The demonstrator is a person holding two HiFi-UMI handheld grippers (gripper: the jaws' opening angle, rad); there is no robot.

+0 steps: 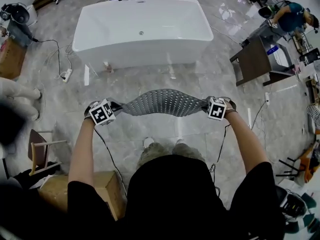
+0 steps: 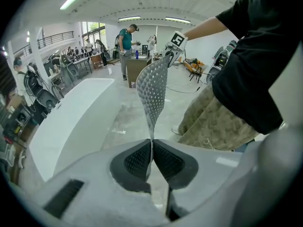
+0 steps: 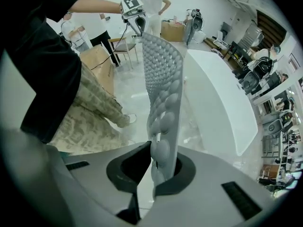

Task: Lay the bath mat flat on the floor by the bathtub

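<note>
A grey bath mat (image 1: 161, 102) with a bumpy, perforated surface hangs stretched in the air between my two grippers, above the floor in front of the white bathtub (image 1: 142, 26). My left gripper (image 1: 111, 108) is shut on the mat's left end, and my right gripper (image 1: 206, 105) is shut on its right end. In the left gripper view the mat (image 2: 154, 86) runs edge-on from the shut jaws (image 2: 151, 157) toward the other gripper. The right gripper view shows the mat (image 3: 163, 86) pinched between its pads (image 3: 158, 162), with the tub (image 3: 215, 98) to the right.
A power strip and cables (image 1: 65, 75) lie on the floor left of the tub. A dark wooden table (image 1: 255, 61) stands at the right, a chair (image 1: 40, 151) and a cardboard box (image 1: 107, 189) at the near left. People stand further off in the room.
</note>
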